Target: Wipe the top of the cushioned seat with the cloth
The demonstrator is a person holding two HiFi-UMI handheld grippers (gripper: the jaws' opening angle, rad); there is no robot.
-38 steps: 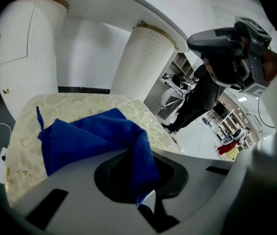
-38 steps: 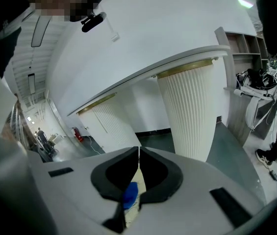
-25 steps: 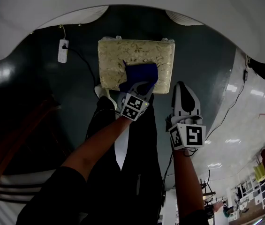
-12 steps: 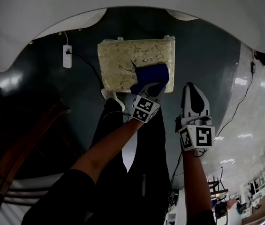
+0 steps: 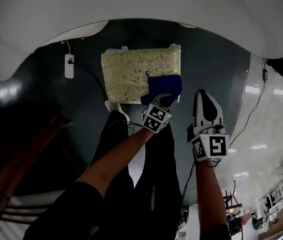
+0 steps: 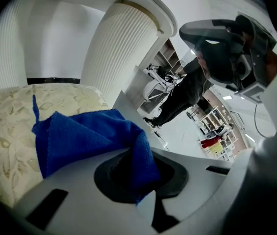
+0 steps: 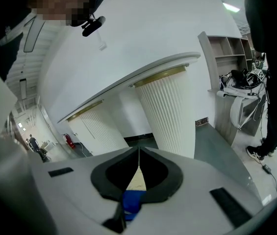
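The cushioned seat (image 5: 128,74) is a cream, leaf-patterned square pad, seen from above in the head view and at the left of the left gripper view (image 6: 6,126). A blue cloth (image 5: 164,86) lies on its near right corner. My left gripper (image 5: 161,100) is shut on the blue cloth (image 6: 89,141), which spreads flat over the cushion ahead of the jaws. My right gripper (image 5: 205,104) hangs to the right of the seat, off the cushion, shut with nothing between its jaws (image 7: 138,173).
A white power strip (image 5: 69,66) with a black cable lies on the dark floor left of the seat. White fluted columns (image 6: 123,53) stand behind the seat. A dark wooden chair (image 5: 16,169) is at lower left. My legs stand just before the seat.
The left gripper has dragged the blue cloth rightward across the cushion, from its near middle to its near right corner. The right gripper has shifted slightly right and stays shut.
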